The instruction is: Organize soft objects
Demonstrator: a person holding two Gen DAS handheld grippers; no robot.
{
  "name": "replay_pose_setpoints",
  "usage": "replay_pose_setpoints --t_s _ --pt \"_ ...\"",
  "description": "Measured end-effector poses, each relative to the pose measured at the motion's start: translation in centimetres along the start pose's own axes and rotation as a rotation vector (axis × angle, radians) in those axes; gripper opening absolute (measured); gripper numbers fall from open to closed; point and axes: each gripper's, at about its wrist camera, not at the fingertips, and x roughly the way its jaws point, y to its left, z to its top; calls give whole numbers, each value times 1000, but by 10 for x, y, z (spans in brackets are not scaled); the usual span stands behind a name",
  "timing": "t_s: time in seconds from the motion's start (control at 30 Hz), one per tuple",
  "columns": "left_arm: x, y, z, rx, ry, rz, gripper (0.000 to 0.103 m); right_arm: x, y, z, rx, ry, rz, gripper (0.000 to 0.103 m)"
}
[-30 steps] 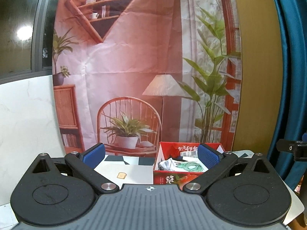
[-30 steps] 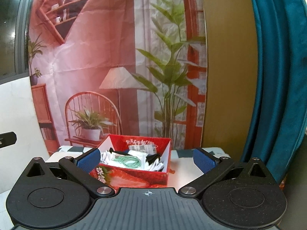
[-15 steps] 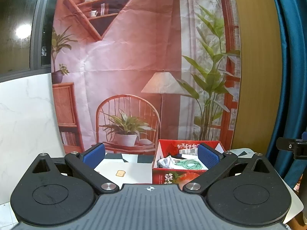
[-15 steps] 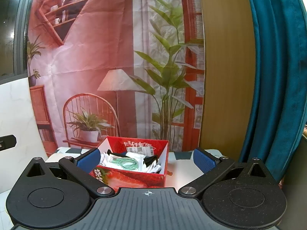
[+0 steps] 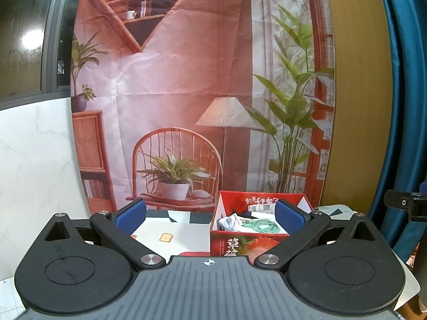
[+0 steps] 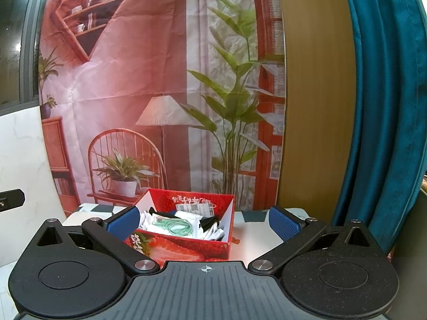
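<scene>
A red strawberry-print box stands on the table and holds a coiled green cable, white soft items and black pieces. It also shows in the right wrist view with the green cable on top. My left gripper is open and empty, held above the table short of the box. My right gripper is open and empty, with the box between its fingers in the view.
A white table with a small toast sticker carries the box. A printed room backdrop hangs behind. A teal curtain hangs at the right, a white marble wall at the left.
Both grippers have tilted or dropped slightly, so the box sits a little lower in both views. Both stay open and empty. The box has not moved.
</scene>
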Motion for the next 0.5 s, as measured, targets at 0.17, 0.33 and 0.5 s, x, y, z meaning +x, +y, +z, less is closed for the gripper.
replay_pose_setpoints --t_s 0.17,0.33,0.5 --pt "0 0 0 0 0 -1 103 0 1 0 -1 -1 -1 103" --pt "0 0 0 -2 3 -2 103 0 1 0 -2 -1 -1 103" --pt "0 -1 -2 -4 5 -7 103 0 1 0 -2 -2 -1 103"
